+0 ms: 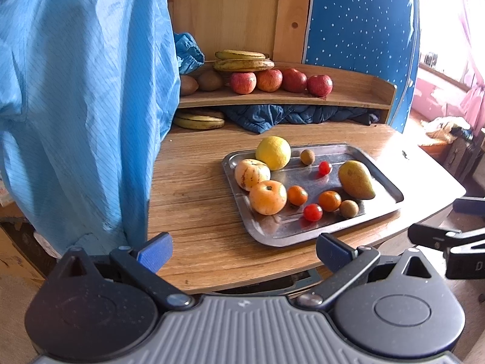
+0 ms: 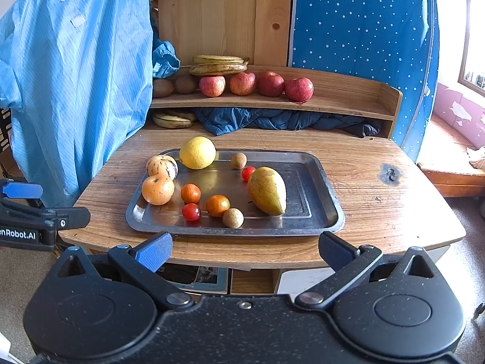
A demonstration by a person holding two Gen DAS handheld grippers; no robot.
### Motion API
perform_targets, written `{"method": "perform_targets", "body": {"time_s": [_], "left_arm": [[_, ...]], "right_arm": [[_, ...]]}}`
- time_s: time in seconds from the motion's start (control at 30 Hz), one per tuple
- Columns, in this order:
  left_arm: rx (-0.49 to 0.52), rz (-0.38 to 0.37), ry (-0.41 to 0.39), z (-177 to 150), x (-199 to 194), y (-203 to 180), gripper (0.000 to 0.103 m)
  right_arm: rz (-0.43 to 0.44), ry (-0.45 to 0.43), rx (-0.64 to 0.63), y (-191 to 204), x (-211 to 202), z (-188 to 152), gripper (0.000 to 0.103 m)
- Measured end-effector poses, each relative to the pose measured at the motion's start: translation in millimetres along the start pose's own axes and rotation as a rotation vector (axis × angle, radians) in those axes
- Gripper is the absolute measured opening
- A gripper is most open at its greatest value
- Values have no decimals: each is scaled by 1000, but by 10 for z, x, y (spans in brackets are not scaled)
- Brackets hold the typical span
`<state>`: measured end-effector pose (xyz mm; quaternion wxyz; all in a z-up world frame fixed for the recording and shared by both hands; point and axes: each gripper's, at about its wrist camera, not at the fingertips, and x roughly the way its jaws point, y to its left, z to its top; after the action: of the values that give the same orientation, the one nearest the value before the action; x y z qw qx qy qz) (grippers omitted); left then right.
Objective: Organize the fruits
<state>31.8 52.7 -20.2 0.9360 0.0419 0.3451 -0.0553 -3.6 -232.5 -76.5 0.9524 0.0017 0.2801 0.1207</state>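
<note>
Fruits sit loose on rectangular steel tray (image 2: 321, 188) on wooden table (image 2: 379, 212): round yellow citrus (image 2: 197, 152), green-yellow pear (image 2: 268, 190), two small orange mandarins (image 2: 217, 205). Left gripper (image 1: 242, 250) and right gripper (image 2: 244, 250) both wide open, empty, just short of table's near edge.

Black left claw (image 1: 242, 253) on grey ribbed body, black speckled right claw (image 2: 244, 251), blue pads, silver screws

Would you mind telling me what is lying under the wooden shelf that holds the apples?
Under the wooden shelf lie a few bananas at the left and a crumpled dark blue cloth across the middle. Whatever lies behind the cloth is covered.
</note>
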Motion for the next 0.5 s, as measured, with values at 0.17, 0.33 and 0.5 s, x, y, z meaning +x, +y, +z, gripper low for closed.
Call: {"method": "perform_targets", "body": {"time_s": [0.17,0.33,0.5], "left_arm": [[40,28,17,11,19,-39,103],[67,53,18,11,38,-56,103],[74,62,18,27,79,-33,103]], "right_arm": [[0,6,-7,9,32,3,102],[-7,11,-9,11,71,21,102],[-13,19,-12,10,120,45,102]]}}
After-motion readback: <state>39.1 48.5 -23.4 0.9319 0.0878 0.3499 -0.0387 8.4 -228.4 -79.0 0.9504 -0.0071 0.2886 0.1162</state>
